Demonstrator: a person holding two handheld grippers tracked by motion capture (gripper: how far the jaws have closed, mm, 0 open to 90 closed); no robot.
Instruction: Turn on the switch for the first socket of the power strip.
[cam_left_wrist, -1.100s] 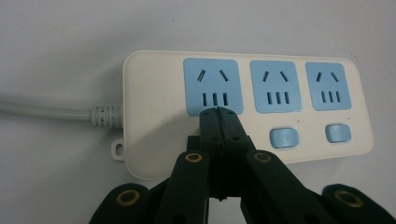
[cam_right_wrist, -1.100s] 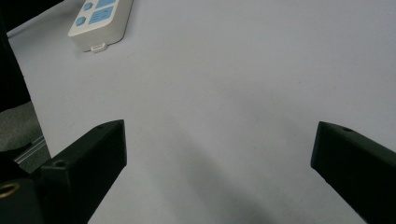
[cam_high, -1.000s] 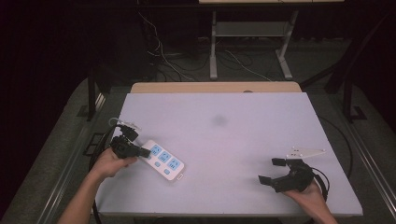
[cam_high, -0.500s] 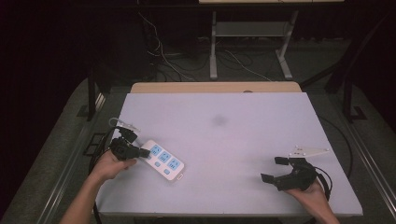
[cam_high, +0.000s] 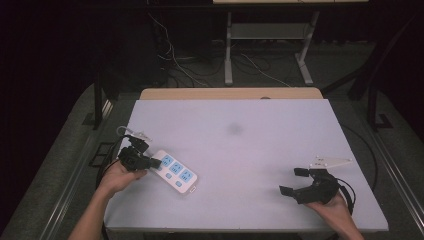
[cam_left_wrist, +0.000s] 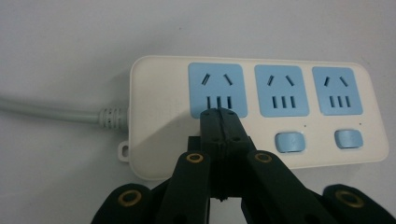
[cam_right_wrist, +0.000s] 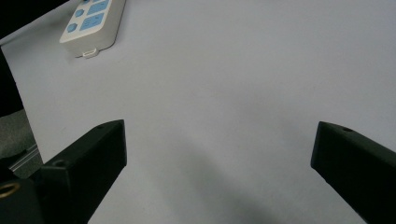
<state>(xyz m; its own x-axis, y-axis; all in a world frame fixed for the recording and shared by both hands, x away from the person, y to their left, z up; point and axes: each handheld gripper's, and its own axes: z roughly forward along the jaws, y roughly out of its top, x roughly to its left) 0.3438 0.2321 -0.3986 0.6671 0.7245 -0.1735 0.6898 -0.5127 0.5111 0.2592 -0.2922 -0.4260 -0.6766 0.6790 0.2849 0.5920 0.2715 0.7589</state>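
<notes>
The left gripper (cam_left_wrist: 219, 114) hides the first switch of the power strip (cam_left_wrist: 261, 116).

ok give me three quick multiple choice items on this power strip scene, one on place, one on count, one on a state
1. Where on the table does the power strip lie?
A near the left edge
B far right corner
C dead centre

2. How many blue socket panels does it have?
A two
B three
C five

3. How do the left tongs stand?
A wide open
B shut, tips over the strip
C clamped on the cord

Answers: 1 A, the high view shows it by the left hand. 2 B, three panels show in the left gripper view. 3 B, the jaws meet at the first socket, with nothing between them.
</notes>
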